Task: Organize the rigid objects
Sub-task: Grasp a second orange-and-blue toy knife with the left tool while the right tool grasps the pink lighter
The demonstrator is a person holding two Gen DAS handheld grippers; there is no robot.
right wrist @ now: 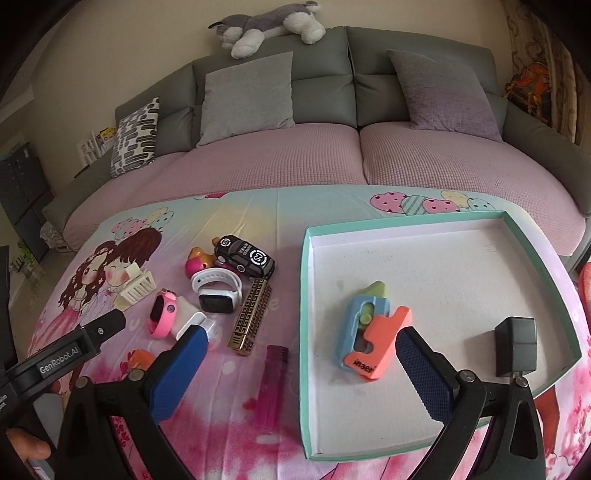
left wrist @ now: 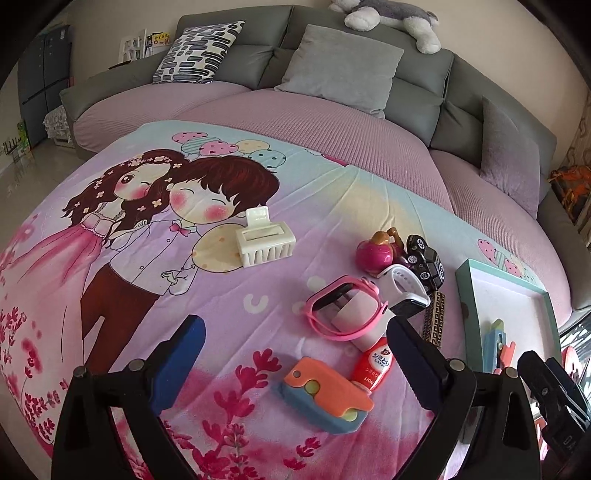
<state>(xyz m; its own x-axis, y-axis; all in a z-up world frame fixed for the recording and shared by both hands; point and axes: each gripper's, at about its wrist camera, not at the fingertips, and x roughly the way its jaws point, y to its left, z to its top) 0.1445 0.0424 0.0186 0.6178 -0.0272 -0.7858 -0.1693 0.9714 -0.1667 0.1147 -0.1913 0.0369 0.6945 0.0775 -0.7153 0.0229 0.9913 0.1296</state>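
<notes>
A teal-rimmed white tray [right wrist: 543, 243] lies on the cartoon bedsheet; it shows at the right in the left wrist view [left wrist: 463, 275]. In it lie an orange-and-blue toy [right wrist: 369, 332] and a black cube [right wrist: 517, 347]. My right gripper [right wrist: 299, 350] is open and empty, low over the tray's left rim. My left gripper [left wrist: 295, 343] is open and empty above another orange-and-blue toy [left wrist: 325, 395] and a small red-and-white tube [left wrist: 369, 365]. Nearby lie a pink watch [left wrist: 343, 310], a white watch [left wrist: 402, 288], a black toy car [left wrist: 426, 262] and a cream hair claw [left wrist: 264, 236].
A gold patterned lighter [right wrist: 253, 314] and a purple lighter [right wrist: 271, 387] lie left of the tray. A pink round toy [right wrist: 197, 264] sits by the car. A grey sofa [right wrist: 332, 74] with pillows and a plush dog [right wrist: 269, 26] stands behind the bed.
</notes>
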